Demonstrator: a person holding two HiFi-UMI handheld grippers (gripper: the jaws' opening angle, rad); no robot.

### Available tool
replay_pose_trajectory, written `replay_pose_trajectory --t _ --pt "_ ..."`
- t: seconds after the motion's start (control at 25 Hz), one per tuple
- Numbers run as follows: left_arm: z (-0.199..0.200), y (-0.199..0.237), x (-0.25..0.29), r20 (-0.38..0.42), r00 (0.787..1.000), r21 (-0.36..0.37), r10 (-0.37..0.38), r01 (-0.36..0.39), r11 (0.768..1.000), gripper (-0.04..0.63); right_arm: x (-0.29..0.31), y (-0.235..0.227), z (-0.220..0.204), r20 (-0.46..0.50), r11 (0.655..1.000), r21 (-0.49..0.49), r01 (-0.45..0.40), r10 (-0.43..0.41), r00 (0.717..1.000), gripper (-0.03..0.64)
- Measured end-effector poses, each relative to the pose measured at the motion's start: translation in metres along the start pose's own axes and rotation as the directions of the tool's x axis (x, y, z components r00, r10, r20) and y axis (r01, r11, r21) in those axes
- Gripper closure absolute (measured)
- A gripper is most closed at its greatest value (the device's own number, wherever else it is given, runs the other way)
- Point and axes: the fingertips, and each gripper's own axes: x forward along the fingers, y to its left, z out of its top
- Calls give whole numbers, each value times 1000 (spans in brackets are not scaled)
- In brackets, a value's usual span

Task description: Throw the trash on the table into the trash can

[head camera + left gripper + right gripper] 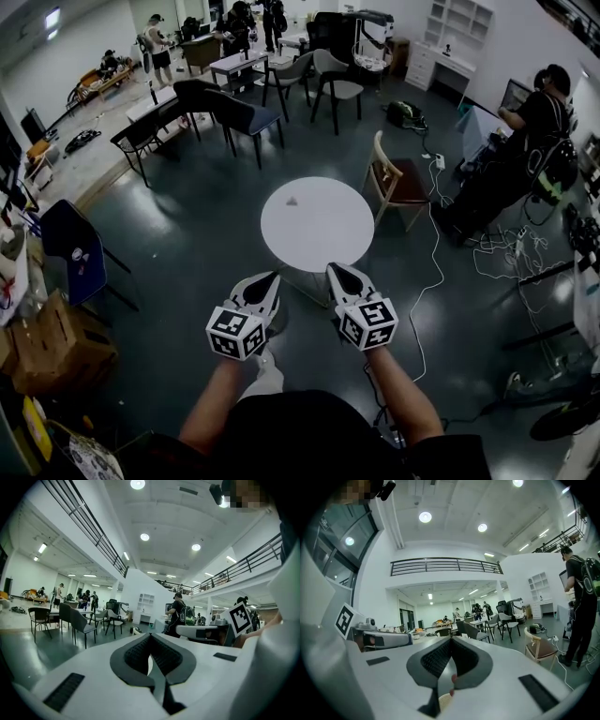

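Observation:
A round white table (319,234) stands on the dark floor ahead of me. One small piece of trash (293,200) lies near its middle. I cannot make out a trash can. My left gripper (273,277) and my right gripper (335,268) are held side by side at the table's near edge, pointing toward it. Both are shut with nothing between the jaws. In the left gripper view the left gripper (150,635) has its jaws meeting at the tip. The right gripper (451,638) shows the same in the right gripper view.
A wooden chair (398,178) with a dark red seat stands at the table's right. Black chairs (239,112) are behind it, a blue chair (70,248) and a cardboard box (47,342) to the left. Cables (436,272) trail on the floor. A person (534,141) stands at the right.

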Motion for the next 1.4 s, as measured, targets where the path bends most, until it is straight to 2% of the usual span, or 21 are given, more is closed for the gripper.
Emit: replay_pose_trajectory --t 0.6,0.96,1.4 --pt "59 144 56 -19 1000 4 -13 13 1000 589 154 -15 43 -13 1000 2 21 -21 1000 598" --pt "61 210 78 -39 999 -4 -26 26 1000 589 222 -19 44 -26 999 -1 43 -43 999 598" --pt "51 261 85 -54 997 -32 -54 52 998 589 273 -6 35 -54 997 -30 65 -66 996 598"
